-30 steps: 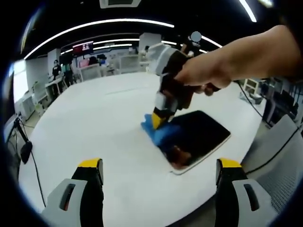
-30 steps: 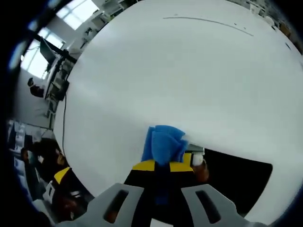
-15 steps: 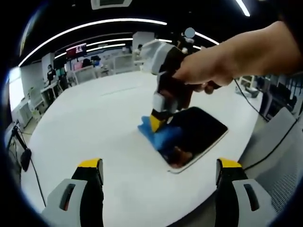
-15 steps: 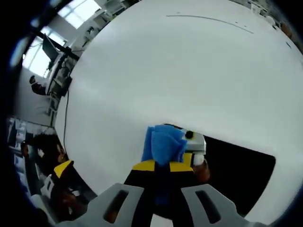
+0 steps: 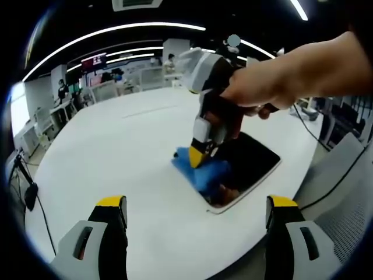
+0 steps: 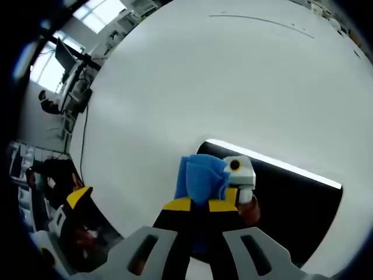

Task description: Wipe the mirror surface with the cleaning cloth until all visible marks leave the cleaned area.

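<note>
In the right gripper view, the right gripper (image 6: 199, 204) has its yellow-tipped jaws pressed together on a folded blue cleaning cloth (image 6: 201, 178), which sticks up from between them. The cloth rests on the near corner of a dark rectangular mirror (image 6: 291, 198) with a thin pale edge. The mirror's surface reflects the gripper. The mirror lies flat on a large round white table (image 6: 233, 87).

In the left gripper view, the left gripper (image 5: 195, 211) has its two yellow-tipped jaws spread wide, holding nothing, above the table's near edge. Beyond them, a person's hand (image 5: 262, 93) holds the right gripper (image 5: 198, 157) pointed down, pressing the blue cloth (image 5: 204, 170) against the left end of the mirror (image 5: 250, 166). Desks and ceiling light strips fill the room behind.
</note>
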Tool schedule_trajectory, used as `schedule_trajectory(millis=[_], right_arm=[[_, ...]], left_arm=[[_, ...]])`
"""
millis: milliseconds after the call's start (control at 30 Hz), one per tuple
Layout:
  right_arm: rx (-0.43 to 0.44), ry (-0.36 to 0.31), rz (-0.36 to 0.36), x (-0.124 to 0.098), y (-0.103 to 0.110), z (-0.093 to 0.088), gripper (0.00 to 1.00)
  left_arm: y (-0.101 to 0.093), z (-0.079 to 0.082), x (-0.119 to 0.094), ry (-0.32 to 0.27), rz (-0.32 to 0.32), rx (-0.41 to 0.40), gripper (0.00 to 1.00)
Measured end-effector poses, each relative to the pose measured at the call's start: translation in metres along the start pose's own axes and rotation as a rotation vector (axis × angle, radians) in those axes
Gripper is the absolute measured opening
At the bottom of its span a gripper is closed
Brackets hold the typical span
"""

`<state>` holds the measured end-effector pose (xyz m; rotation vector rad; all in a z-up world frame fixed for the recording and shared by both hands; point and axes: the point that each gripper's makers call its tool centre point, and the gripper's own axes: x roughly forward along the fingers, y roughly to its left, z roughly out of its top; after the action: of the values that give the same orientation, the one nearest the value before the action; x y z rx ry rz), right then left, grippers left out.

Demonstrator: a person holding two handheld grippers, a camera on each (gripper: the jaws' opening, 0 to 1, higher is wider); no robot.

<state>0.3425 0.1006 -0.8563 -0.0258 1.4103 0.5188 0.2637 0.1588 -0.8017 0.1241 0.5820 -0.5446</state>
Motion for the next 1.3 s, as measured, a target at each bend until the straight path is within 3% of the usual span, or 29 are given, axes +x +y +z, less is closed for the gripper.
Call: schedule_trajectory(millis=[200, 667, 1300], right_arm=[[-0.019, 0.012, -0.001, -0.002, 0.006, -0.009, 0.01], [-0.011, 0.01, 0.012, -0.003, 0.005, -0.009, 0.02], [-0.009, 0.014, 0.009, -0.003, -0.021, -0.012, 0.02]], left_arm=[[0.0, 0.0, 0.0, 0.003, 0.001, 0.001, 1.0], [0.001, -0.001, 0.0, 0.004, 0.003, -0.007, 1.0], [-0.002, -0.003, 0.001, 0.008, -0.013, -0.023, 1.0]])
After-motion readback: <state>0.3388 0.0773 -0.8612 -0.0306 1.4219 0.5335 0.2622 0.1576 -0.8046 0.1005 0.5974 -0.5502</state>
